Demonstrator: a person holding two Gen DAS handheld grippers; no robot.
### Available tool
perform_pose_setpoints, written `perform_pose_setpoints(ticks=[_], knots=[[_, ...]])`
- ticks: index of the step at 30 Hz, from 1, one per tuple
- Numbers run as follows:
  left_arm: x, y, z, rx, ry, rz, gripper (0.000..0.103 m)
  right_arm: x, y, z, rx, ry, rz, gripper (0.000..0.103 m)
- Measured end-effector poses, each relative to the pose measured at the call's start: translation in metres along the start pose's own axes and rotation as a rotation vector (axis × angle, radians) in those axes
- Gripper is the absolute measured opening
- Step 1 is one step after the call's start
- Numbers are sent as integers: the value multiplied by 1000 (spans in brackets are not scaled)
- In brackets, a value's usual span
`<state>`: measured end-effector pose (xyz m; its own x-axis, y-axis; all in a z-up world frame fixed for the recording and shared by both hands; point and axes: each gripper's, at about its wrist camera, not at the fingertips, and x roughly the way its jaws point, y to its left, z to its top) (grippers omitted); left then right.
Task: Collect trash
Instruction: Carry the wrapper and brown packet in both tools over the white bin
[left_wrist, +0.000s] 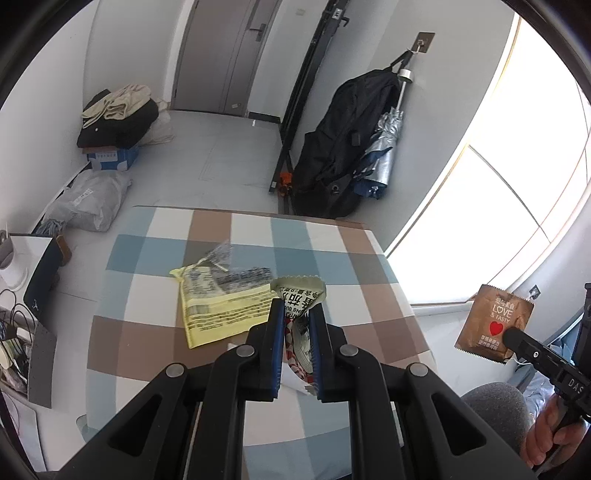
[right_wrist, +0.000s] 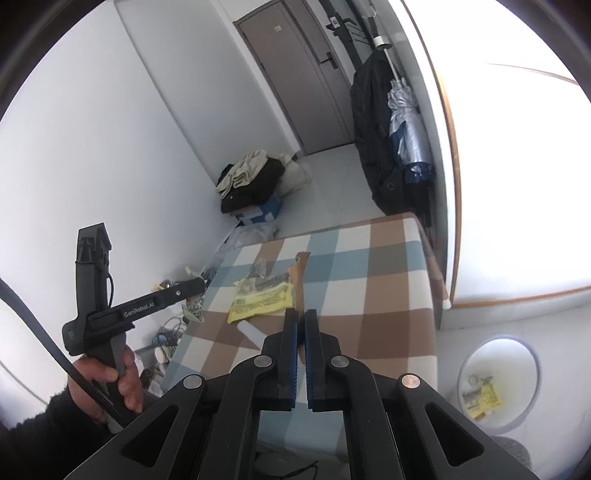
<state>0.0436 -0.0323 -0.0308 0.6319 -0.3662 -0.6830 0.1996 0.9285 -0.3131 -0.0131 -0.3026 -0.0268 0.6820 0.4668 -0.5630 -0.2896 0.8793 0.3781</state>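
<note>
Two light, crinkly wrappers are pinched edge-on, a white one (left_wrist: 297, 317) by the left gripper (left_wrist: 296, 314) and a brown one (left_wrist: 493, 326) by the right gripper (right_wrist: 300, 317), while a limp yellow wrapper (left_wrist: 221, 306) is best taken by its rim.

The left gripper (left_wrist: 297, 314) is pointing forward and downward, its jaws pressing together on a white printed wrapper (left_wrist: 295, 295) that is sticking out past the tips. The right gripper (right_wrist: 300, 314) is angling down likewise, its jaws clamping a brown packet (right_wrist: 300, 284) edge-on. Seen from the right wrist camera, the person's left hand (right_wrist: 107, 380) is wrapping around its gripper's handle, a dark sleeve (right_wrist: 40, 439) covering the forearm. From the left wrist camera, the right hand (left_wrist: 554, 432) is gripping its own handle.
</note>
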Motion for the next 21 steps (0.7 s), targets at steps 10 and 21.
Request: perform_pose_setpoints(ticks=[10,21], knots=[[10,-84,21,60,4,-109,9,-66,-55,12,24,-89,-98,3],[55,-177,21,144,103,-262,9,-111,-139,-6,165,-93,-263,3]])
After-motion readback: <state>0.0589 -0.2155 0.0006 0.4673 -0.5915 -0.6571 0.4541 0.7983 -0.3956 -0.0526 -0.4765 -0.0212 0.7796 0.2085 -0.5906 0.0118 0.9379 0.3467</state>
